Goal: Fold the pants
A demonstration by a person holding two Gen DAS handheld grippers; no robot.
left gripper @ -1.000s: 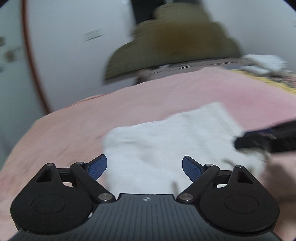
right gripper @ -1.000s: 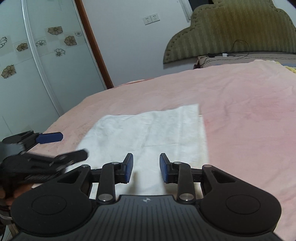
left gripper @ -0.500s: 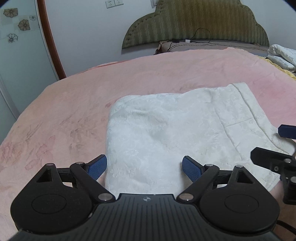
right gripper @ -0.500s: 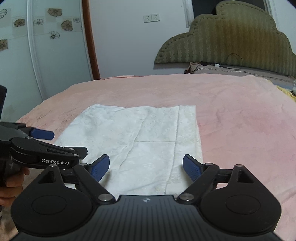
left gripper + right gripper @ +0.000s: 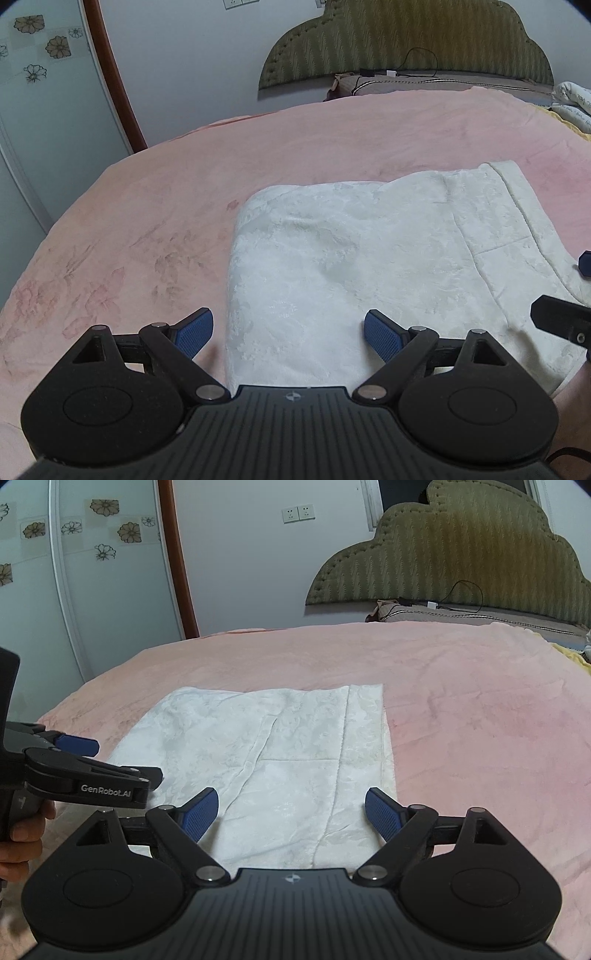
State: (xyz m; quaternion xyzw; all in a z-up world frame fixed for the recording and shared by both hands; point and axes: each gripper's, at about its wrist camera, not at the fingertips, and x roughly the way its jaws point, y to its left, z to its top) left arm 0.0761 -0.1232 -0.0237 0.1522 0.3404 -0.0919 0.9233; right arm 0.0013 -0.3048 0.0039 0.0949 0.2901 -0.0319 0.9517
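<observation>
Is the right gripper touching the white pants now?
Cannot tell. In the right wrist view the right gripper has its jaws wide open, with the white pants between and beyond them, but no contact or gap shows plainly.

Soft, even indoor light is falling without glare, both views are staying sharp, and fisheye distortion is bending and darkening the corners.

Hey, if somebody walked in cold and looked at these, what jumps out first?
The white pants, folded into a flat rectangle in the middle of the pink bedspread. Next, the left gripper and right gripper, both open just above the near edge. Behind, an olive scalloped headboard stands against the wall.
</observation>
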